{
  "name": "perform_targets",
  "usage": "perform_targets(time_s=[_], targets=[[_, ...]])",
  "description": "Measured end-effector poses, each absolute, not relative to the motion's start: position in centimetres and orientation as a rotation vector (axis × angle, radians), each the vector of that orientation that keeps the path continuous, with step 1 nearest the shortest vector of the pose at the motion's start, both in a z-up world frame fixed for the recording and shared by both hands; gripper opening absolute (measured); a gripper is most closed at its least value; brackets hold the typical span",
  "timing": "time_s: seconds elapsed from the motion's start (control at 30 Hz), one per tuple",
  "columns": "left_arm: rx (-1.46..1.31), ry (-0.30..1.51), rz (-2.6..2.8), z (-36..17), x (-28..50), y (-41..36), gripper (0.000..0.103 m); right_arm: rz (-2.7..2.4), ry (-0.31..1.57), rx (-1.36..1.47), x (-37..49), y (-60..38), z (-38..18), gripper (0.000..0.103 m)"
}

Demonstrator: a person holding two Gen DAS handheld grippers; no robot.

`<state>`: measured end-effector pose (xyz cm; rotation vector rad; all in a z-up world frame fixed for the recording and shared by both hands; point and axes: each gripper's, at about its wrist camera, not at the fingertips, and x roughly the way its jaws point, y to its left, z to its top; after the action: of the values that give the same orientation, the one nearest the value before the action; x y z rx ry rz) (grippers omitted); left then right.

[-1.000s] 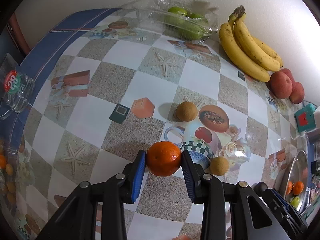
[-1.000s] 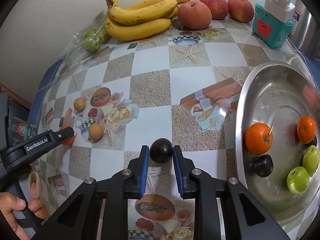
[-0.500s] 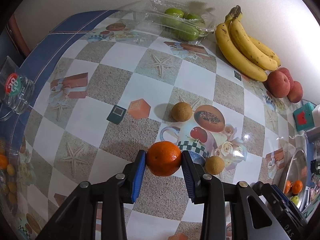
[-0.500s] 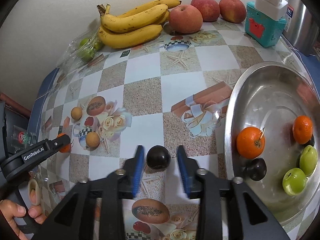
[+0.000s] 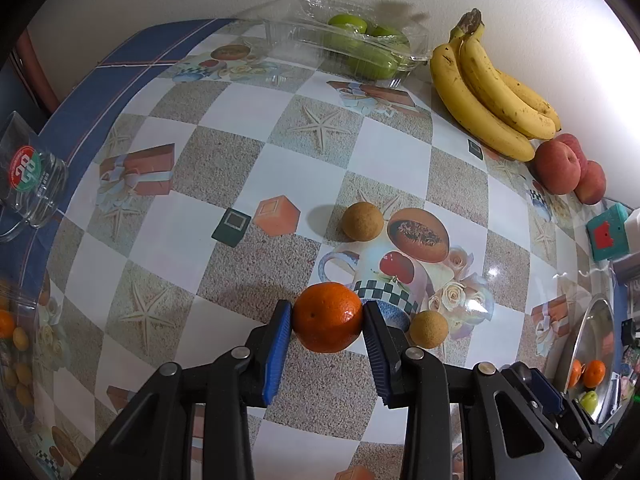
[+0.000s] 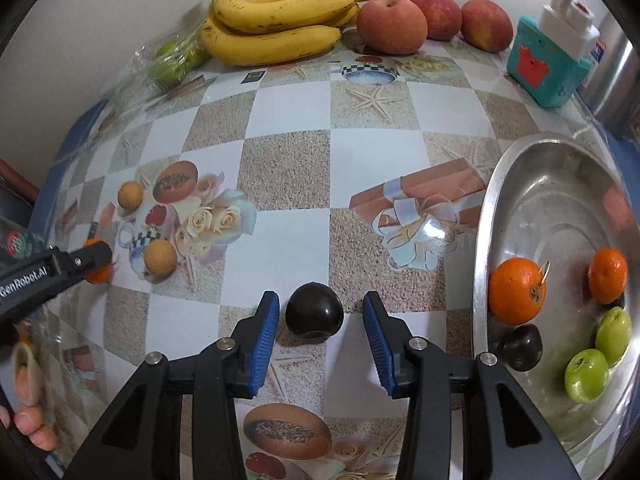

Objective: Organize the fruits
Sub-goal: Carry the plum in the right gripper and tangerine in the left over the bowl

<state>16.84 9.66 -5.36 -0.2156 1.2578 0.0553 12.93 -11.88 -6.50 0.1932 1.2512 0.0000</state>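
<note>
1. Dark plum lies on our desk, loose between our right tool, whose pads have just parted.
2. Our left tool clamps a tangerine; two longans sit beside it.
3. Steel bowl stands right.

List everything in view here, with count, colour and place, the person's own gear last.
bananas: one bunch, yellow, by wall
apples: three, red, beside bananas
clear tray: one, green fruit inside, by wall
brown fruits: two, tan, on tablecloth
dark plum: one, on tablecloth
steel bowl: two oranges, two green fruits, one dark plum
teal box: one, by wall
left gripper: clamps orange
right gripper: just opened, plum untouched
</note>
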Motion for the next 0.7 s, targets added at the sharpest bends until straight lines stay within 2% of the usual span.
perform_targets(time_s=[0.2, 0.3, 0.7], targets=[[-0.215, 1.257, 0.06, -5.4, 16.8, 9.8, 0.038, -0.009, 1.258, 0.153, 12.9, -11.6, -6.5, 0.037], [-0.209, 1.253, 0.061, -5.2, 16.9, 9.7, 0.038, 0.01, 1.26, 0.169, 12.9, -11.6, -6.4, 0.029], [-0.193, 1.223, 0.053, -3.5, 16.8, 9.2, 0.038, 0.077, 1.222, 0.326, 11.8, -12.7, -3.9, 0.029]])
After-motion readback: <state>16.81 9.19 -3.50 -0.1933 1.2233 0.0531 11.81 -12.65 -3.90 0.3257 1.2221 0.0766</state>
